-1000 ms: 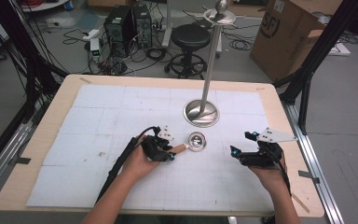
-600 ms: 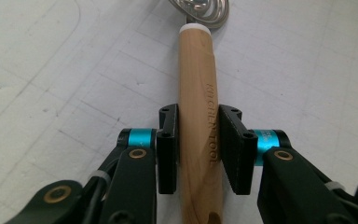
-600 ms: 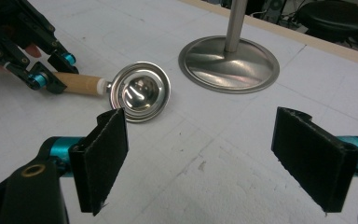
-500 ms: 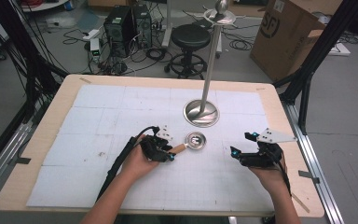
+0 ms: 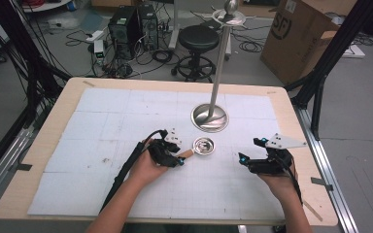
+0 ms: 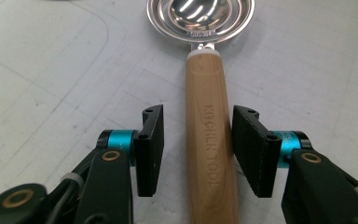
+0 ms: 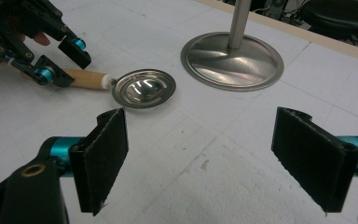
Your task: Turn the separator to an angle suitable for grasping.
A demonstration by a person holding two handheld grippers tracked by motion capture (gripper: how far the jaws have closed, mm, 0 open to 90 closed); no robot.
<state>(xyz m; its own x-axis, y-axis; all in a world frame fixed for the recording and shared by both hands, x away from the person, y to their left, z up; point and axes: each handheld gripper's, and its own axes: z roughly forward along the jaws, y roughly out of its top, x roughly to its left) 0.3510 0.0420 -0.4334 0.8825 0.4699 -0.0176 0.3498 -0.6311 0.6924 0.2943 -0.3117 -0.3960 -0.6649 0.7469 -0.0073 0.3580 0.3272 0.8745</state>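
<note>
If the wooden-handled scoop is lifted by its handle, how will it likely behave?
The scoop looks rigid: steel bowl, solid wooden handle. It is probably bowl-heavy, so it may droop when gripped far back. The rounded handle could twist between the left tongs, whose pads stand clear of it.

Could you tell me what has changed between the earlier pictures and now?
The left gripper has just been opening its fingers around the wooden handle of the metal scoop. The handle lies between them on the white mat, with a gap showing on each side, so it has been let go. The scoop, the steel stand and the open right gripper stayed where they were.
</note>
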